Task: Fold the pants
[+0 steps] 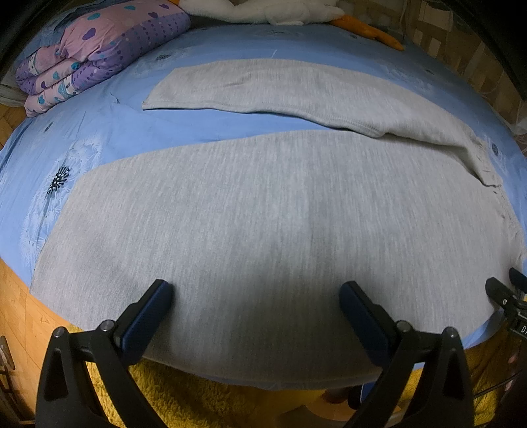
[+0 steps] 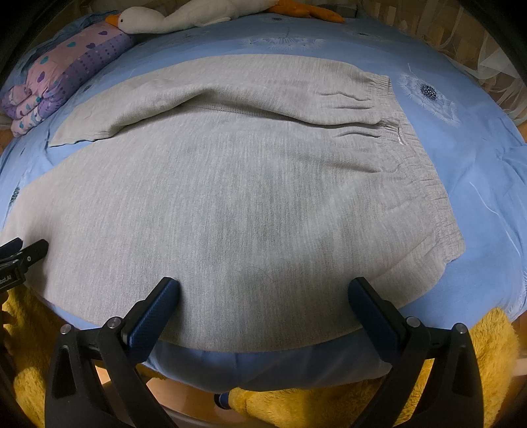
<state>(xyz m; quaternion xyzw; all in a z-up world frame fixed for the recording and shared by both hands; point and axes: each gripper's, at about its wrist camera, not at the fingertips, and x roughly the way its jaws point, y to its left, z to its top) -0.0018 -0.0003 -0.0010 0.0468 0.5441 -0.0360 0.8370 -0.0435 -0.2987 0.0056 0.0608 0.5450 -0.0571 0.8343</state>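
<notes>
We held the left claw [image 1: 256, 291] over the near edge of the bed [image 1: 108, 131], its two blue-padded fingers [image 1: 150, 317] spread wide with nothing between them but the cloth lying below. The right claw [image 2: 263, 289] was likewise wide apart and gripped nothing, tipped steeply down toward the mattress.

The grey sweatpants [image 1: 263, 210] lay flat on the blue dandelion-print sheet, directly ahead of and beneath both claws. From the left claw, the nearer leg spread broad just beyond the fingertips, with its near edge reaching the mattress edge, and the farther leg [image 1: 263, 89] ran beyond it, a strip of sheet showing between the two toward the left. From the right claw, the elastic waistband [image 2: 425, 184] sat ahead and to the right, gathered in small wrinkles, with the farther leg overlapping the nearer one along a seam ahead.

Far ahead and to the left of both claws we saw a folded pink-and-purple quilt [image 1: 98, 56], and beyond it a white plush goose [image 2: 178, 16] with an orange bill at the back of the bed. Below the claws, a fuzzy yellow fabric [image 2: 487, 345] showed beside the bed.
</notes>
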